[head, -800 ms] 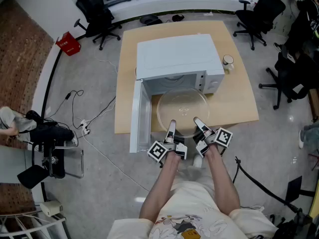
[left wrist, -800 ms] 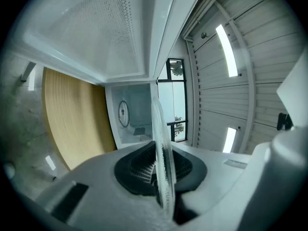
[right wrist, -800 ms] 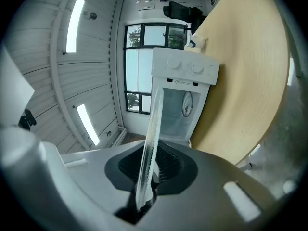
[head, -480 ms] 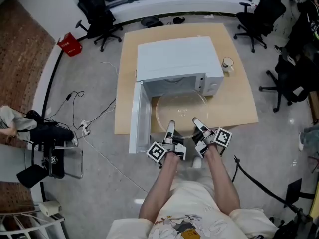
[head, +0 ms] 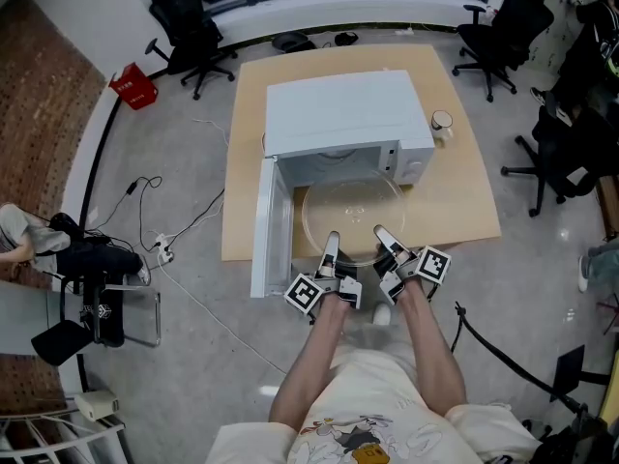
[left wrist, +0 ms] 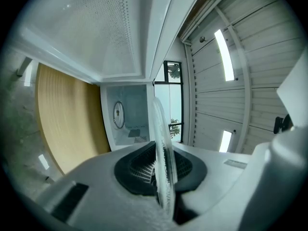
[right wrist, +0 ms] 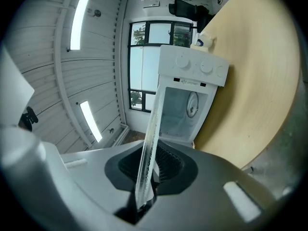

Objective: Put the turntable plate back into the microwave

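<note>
The clear glass turntable plate (head: 354, 213) hangs level just in front of the open white microwave (head: 343, 112), its far rim at the cavity mouth. My left gripper (head: 332, 250) is shut on the plate's near-left rim and my right gripper (head: 385, 243) on its near-right rim. In the left gripper view the plate's edge (left wrist: 162, 143) stands pinched in my left gripper (left wrist: 162, 177), with the microwave cavity (left wrist: 127, 115) ahead. In the right gripper view the plate's rim (right wrist: 149, 148) sits clamped in my right gripper (right wrist: 147, 174), facing the cavity (right wrist: 182, 110) and control panel (right wrist: 198, 68).
The microwave door (head: 270, 232) is swung open to the left, beside the left gripper. The microwave stands on a wooden table (head: 464, 191) with a small cup (head: 442, 121) at its right. Office chairs (head: 498, 29) and cables (head: 179, 245) surround the table on the floor.
The plate and both grippers have edged slightly forward toward the microwave opening. Both grips on the rim are unchanged.
</note>
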Demonstrator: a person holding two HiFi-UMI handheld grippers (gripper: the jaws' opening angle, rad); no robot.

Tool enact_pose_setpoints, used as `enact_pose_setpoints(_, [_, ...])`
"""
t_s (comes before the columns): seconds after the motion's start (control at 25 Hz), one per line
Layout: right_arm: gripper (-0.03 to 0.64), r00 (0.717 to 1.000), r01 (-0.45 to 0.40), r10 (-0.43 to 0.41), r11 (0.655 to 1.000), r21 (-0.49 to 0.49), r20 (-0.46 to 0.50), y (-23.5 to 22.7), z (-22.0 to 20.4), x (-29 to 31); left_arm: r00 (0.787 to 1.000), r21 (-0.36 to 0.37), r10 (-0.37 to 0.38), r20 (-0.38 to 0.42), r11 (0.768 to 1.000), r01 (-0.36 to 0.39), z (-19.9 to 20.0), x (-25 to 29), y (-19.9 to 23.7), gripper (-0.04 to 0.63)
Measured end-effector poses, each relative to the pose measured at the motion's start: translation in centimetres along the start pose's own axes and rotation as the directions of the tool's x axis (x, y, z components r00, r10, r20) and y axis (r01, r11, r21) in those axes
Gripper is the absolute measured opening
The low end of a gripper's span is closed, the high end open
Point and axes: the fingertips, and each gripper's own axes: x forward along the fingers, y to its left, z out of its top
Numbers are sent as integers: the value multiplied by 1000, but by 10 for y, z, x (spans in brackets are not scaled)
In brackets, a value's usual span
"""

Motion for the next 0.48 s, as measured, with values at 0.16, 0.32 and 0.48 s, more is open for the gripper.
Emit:
enact_pose_setpoints(0.16, [46,1000,8,-9,1000,13,16,-4,-2,-3,1000,-15,1,-12,1000,-1,-1,-1,4,28])
enact_pose_setpoints(0.32, [43,999,25,-25,1000,16,43,-16,-8,0,1000,-28,11,-29,1000,-12,8,-3,19,26])
enact_pose_setpoints(0.48, [43,997,53,-55,998,22,60,-35,-6,2,999,-61,17,-28,998,-19,12,1,33,26])
